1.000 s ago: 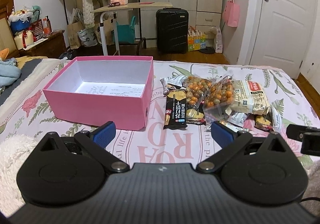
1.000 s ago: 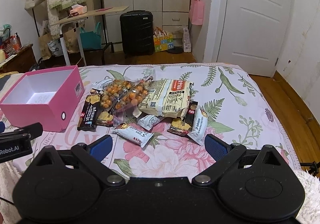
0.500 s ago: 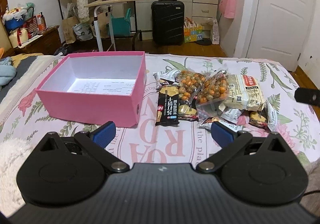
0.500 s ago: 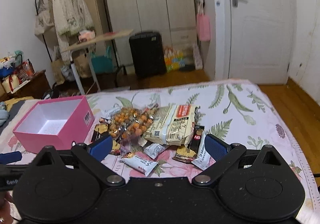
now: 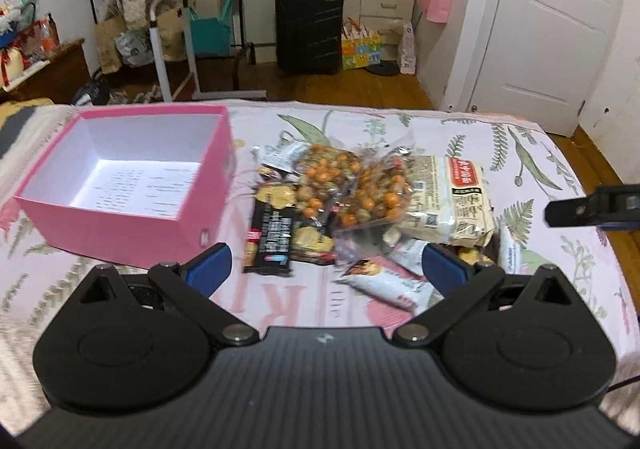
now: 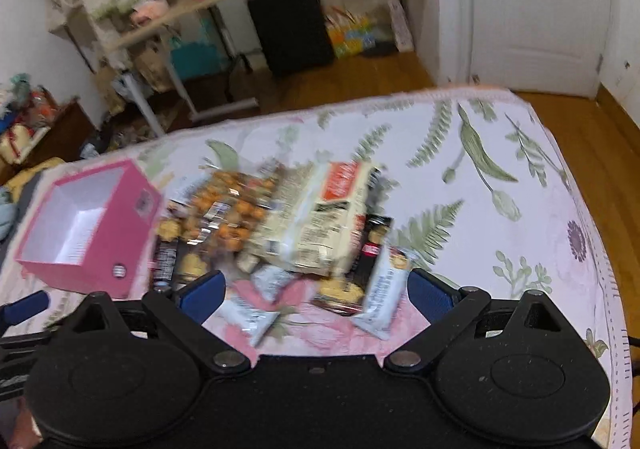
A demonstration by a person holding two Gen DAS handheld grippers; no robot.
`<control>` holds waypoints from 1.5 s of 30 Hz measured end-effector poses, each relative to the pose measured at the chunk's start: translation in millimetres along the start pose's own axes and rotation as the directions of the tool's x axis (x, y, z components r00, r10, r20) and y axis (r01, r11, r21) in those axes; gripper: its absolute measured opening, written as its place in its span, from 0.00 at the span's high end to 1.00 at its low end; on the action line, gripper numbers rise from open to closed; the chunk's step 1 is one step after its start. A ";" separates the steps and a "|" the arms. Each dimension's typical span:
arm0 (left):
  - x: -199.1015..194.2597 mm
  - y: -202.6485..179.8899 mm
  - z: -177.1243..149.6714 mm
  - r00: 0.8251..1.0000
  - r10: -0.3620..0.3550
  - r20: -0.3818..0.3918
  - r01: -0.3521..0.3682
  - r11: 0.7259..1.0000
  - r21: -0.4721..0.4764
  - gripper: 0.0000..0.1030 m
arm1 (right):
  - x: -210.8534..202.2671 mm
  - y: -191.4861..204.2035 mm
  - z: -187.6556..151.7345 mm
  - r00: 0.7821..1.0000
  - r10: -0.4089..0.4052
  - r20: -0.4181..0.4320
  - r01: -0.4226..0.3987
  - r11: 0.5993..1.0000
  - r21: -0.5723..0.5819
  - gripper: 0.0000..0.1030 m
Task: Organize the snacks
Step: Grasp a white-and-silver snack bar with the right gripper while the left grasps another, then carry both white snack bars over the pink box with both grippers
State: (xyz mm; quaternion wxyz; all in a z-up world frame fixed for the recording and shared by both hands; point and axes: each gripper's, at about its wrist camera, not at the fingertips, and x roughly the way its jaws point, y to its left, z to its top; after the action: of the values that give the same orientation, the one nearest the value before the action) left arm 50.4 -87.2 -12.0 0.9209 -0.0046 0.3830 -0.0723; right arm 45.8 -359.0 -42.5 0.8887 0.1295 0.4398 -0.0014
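Little readable print in front of you

You see big pink letters on the bedspread [image 5: 316,301], partly hidden, reading "R" and small "the". The cream noodle packet [image 5: 452,201] carries a red label with Chinese characters too small to read; printed lines inside the pink box [image 5: 132,233] blur.

Ahead and left of your left gripper [image 5: 325,269], with its blue pads [image 5: 208,267], sits a box [image 5: 132,227] pink outside, white inside. Straight ahead: orange-speckled bags [image 5: 362,193], a black bar [image 5: 270,237], a cream packet [image 5: 452,201] with a red label. The bedspread [image 5: 532,153] is pale with green ferns.
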 end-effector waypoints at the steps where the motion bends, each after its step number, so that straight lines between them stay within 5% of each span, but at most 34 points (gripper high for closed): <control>1: 8.8 -5.0 1.4 1.000 0.001 -0.011 -0.001 1.000 -0.004 0.00 | 8.9 -5.8 2.7 1.000 -0.009 -0.020 0.009 1.000 0.015 0.09; 6: 60.3 -24.8 2.1 0.995 0.005 -0.103 -0.011 0.999 -0.053 0.03 | 58.4 -40.8 10.4 0.990 -0.051 -0.132 0.065 0.992 0.105 0.17; 10: 87.8 -40.3 -8.6 0.996 0.023 -0.091 -0.027 0.999 -0.041 0.04 | 92.0 -61.1 -2.9 0.975 -0.049 -0.217 0.080 0.987 0.136 0.42; 13: 106.1 -49.3 -16.6 0.992 0.028 -0.119 -0.031 0.999 -0.021 0.04 | 110.4 -75.2 -13.0 0.961 0.013 -0.276 0.047 0.977 0.209 0.42; 19: 139.1 -50.1 -26.1 0.976 0.043 -0.215 -0.057 0.997 -0.059 0.04 | 128.2 -69.9 -11.2 0.967 -0.023 -0.255 0.073 0.980 0.187 0.44; 20: 143.3 -49.5 -27.3 0.973 0.040 -0.226 -0.057 0.996 -0.069 0.04 | 132.2 -69.3 -10.6 0.966 -0.022 -0.258 0.070 0.982 0.177 0.51; 21: 146.1 -48.8 -28.5 0.971 0.039 -0.236 -0.059 0.995 -0.078 0.04 | 135.9 -68.3 -11.0 0.965 -0.020 -0.260 0.065 0.984 0.164 0.70; 24: 155.6 -46.3 -32.5 0.963 0.021 -0.267 -0.054 0.991 -0.120 0.05 | 138.1 -68.8 -11.7 0.967 -0.024 -0.255 0.064 0.986 0.152 0.73; 31: 162.3 -40.0 -38.1 0.956 -0.080 -0.281 0.024 0.980 -0.197 0.47 | 128.0 -54.8 -11.6 0.964 -0.092 -0.248 0.111 0.992 0.062 0.74; 38: 154.7 -39.3 -40.1 0.955 -0.100 -0.278 0.047 0.981 -0.190 0.58 | 120.7 -53.8 -17.5 0.964 -0.064 -0.259 0.089 0.992 0.085 0.74; 45: 145.2 -38.0 -41.0 0.951 -0.112 -0.288 0.070 0.985 -0.155 0.65 | 110.6 -54.5 -20.0 0.965 0.067 -0.252 -0.017 0.980 0.197 0.74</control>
State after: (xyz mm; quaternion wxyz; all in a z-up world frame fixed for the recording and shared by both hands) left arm 117.7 -142.7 -140.9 0.8461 -0.0773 0.5202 -0.0870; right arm 91.7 -394.7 -153.1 0.8070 0.2235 0.5466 -0.0083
